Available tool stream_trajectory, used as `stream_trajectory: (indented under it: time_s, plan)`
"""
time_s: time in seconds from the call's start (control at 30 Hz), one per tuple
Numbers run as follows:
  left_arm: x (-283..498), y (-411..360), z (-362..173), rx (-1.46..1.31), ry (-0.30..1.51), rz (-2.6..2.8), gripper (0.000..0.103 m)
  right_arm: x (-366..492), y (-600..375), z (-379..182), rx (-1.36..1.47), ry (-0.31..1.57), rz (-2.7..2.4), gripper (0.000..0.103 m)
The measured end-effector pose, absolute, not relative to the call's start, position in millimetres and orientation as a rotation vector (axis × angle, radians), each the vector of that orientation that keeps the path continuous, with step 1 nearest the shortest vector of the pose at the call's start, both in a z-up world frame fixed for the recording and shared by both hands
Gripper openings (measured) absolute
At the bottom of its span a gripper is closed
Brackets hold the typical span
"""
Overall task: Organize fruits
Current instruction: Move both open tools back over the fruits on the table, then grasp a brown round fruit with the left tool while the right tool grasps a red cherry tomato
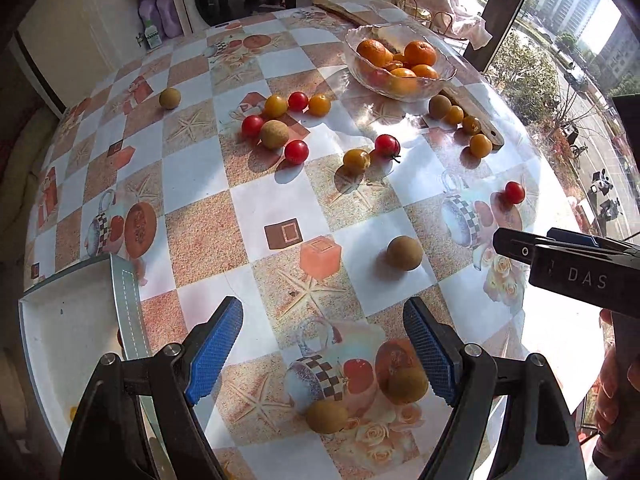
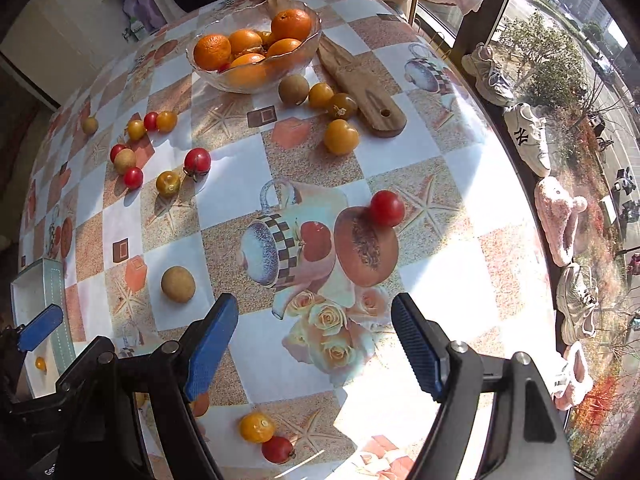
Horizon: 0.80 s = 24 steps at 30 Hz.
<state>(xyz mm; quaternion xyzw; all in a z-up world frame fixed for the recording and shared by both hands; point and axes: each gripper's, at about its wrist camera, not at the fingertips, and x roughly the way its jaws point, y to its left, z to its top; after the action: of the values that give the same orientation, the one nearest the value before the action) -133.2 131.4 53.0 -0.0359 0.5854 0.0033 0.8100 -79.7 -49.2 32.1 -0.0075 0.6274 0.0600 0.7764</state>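
Checked tablecloth (image 1: 256, 184) beside sunlit window (image 2: 568, 80)

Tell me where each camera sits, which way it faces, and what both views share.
Left wrist: sits on the left gripper, looking steeply down at the table, with a tray at left; its own open blue fingers, the right gripper and a hand show.
Right wrist: sits on the right gripper, looking steeply down at the table's window side, shoes beyond; its open fingers and the left gripper's finger show.
Shared: the bowl of oranges, the board, the scattered tomatoes, the tray.
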Motion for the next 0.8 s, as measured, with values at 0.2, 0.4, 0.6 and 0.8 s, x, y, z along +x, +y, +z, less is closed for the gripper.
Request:
stream_trajectory:
  time_s: [0.2,0.4,0.6,0.8]
  plan:
    - [-104,100,33,-0.058,1.267,0.015,0.084,-55,-75,23,0.01,1.342,0.1,0.082]
    - [-90,92,20,-0.059,1.278,0.048,0.083,-35,-77,14,-0.004,1.329,0.118,0.08]
    - [-87,83,13,-0.035,1.289,0.067,0.083,-30,-72,8,-0.048,1.319,0.14,0.063]
    - [-87,76,16,-0.035,1.28,0.063,0.062,-34,-60,7,-0.155,1.294,0.147,0.045]
